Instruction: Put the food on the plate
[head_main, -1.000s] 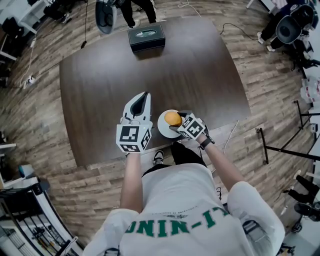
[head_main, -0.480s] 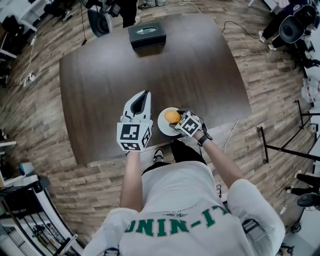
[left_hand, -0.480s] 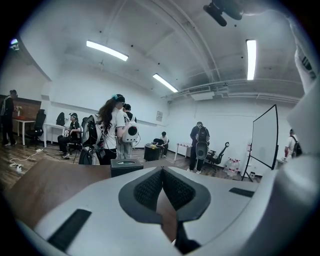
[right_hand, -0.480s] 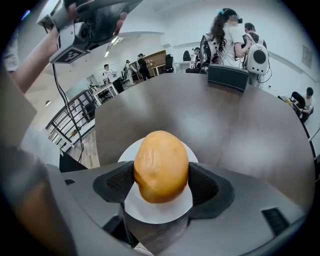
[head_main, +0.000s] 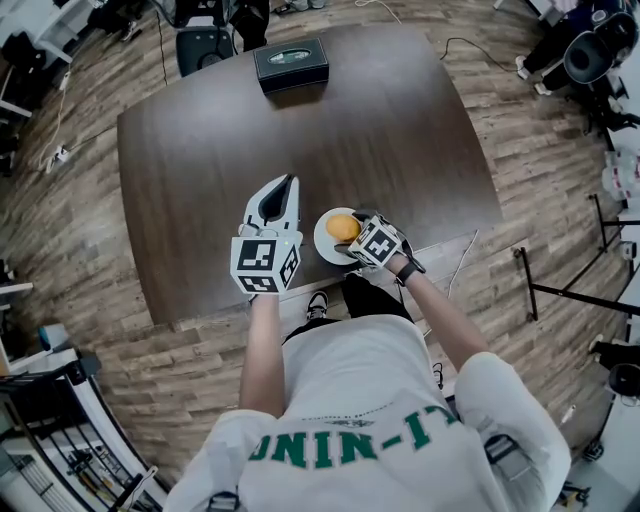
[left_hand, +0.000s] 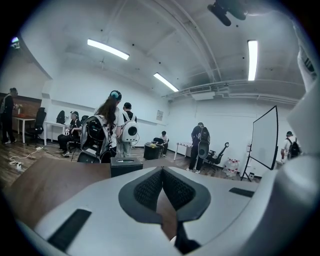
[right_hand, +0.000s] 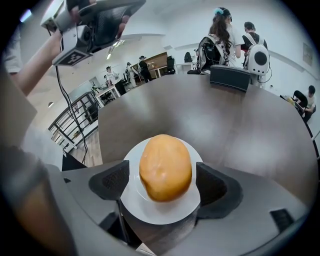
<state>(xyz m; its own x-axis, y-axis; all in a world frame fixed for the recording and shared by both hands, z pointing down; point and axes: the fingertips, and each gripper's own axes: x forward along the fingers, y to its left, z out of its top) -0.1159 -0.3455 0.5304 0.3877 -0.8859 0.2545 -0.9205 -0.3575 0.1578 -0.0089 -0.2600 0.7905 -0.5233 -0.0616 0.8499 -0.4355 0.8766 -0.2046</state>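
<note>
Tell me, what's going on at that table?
A person is at a dark table with a gripper in each hand. The orange food sits on the small white plate near the table's edge. The right gripper is around it, jaws opening, letting it go. The left gripper hovers beside the plate, shut and empty.

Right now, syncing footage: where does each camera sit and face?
Head view: on the head, steeply down at the table; both arms and torso show.
Left gripper view: along the left gripper, jaws shut, toward the black box.
Right gripper view: along the right gripper, jaws opening, food between them on plate.
All share the black box.
</note>
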